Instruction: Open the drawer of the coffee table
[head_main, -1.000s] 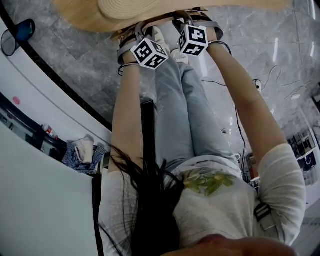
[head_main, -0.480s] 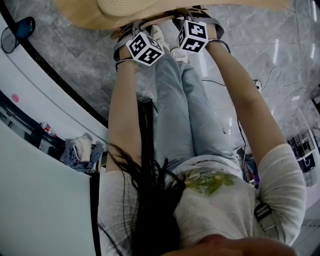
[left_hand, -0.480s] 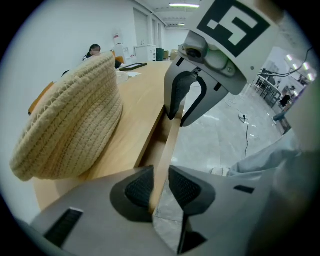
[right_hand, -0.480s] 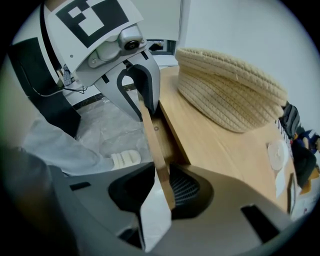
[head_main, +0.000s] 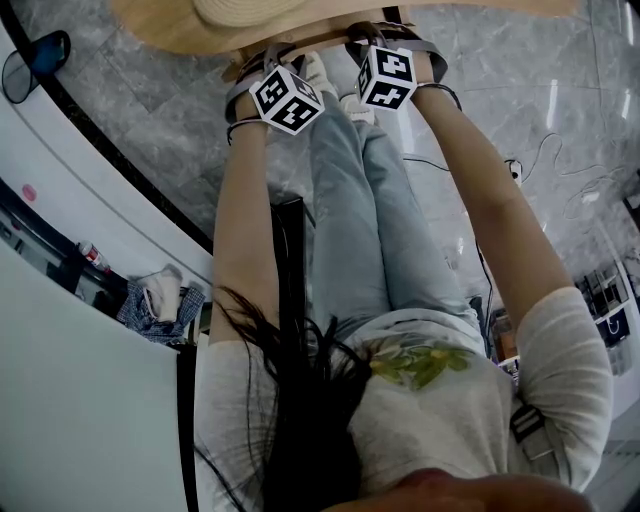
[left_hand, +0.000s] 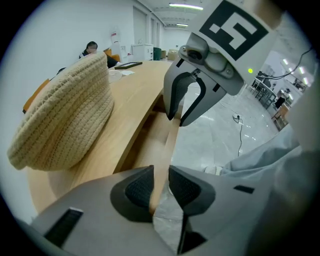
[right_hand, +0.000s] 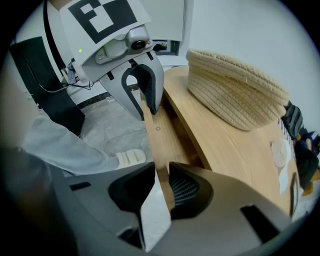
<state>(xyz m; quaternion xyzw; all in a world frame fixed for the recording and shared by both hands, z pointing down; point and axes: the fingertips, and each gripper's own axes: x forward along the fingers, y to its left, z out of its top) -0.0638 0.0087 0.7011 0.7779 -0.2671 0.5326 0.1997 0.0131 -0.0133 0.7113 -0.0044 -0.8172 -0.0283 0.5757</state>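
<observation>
Left gripper sits slightly further up-left in the head view than a second ago; right gripper has barely moved. Both clamp the top edge of the drawer front, which stands a little out from the coffee table. Drawer contents not visible. Woven basket rests on the tabletop.

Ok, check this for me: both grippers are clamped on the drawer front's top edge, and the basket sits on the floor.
Wrong about the basket: it sits on the table top, not the floor, as the left gripper view shows. The rest stands: the left gripper and the right gripper are each clamped on the top edge of the drawer front.
</observation>
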